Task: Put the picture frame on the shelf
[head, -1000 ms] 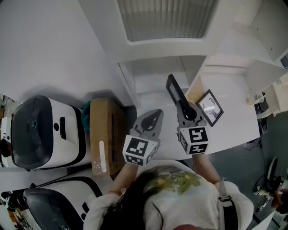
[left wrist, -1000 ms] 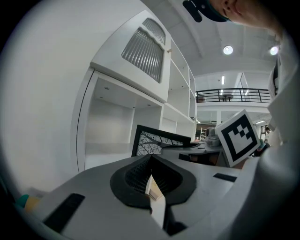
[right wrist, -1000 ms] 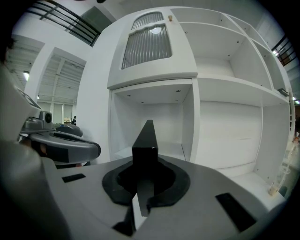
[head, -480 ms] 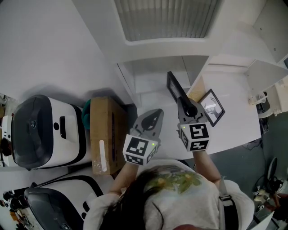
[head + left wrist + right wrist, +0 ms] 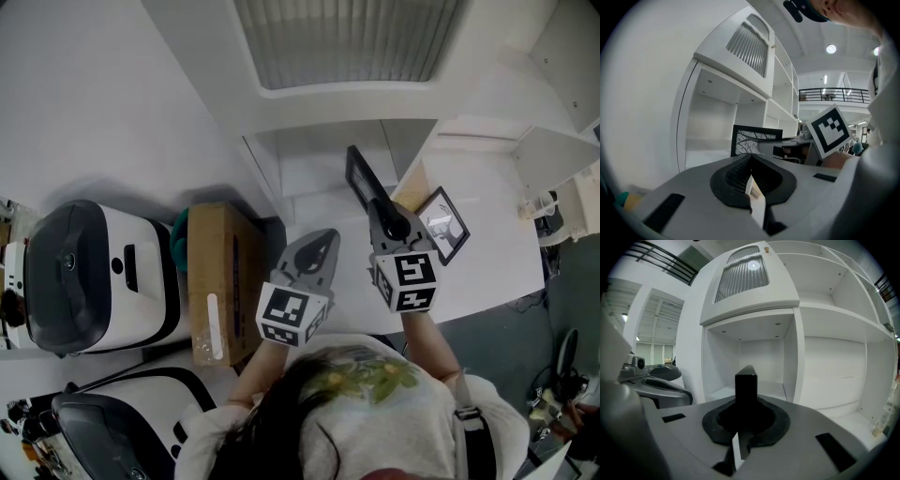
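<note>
You are holding your left claw (image 5: 317,251) at eight o'clock of the right one, its jaws pressed together on nothing. Your right claw (image 5: 382,214) is clamping the black picture frame (image 5: 360,180) by its near edge, and the frame is standing upright, jutting toward eleven o'clock. A second framed picture (image 5: 439,225) is lying on the white surface (image 5: 487,258) at three o'clock of that claw. Beyond, at twelve o'clock, the white shelf (image 5: 314,150) is showing an open compartment just behind the held frame.

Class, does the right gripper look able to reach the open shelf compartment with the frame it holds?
Probably yes: the right gripper, shut on the picture frame, faces the shelf compartment, which is open, with nothing between.
</note>
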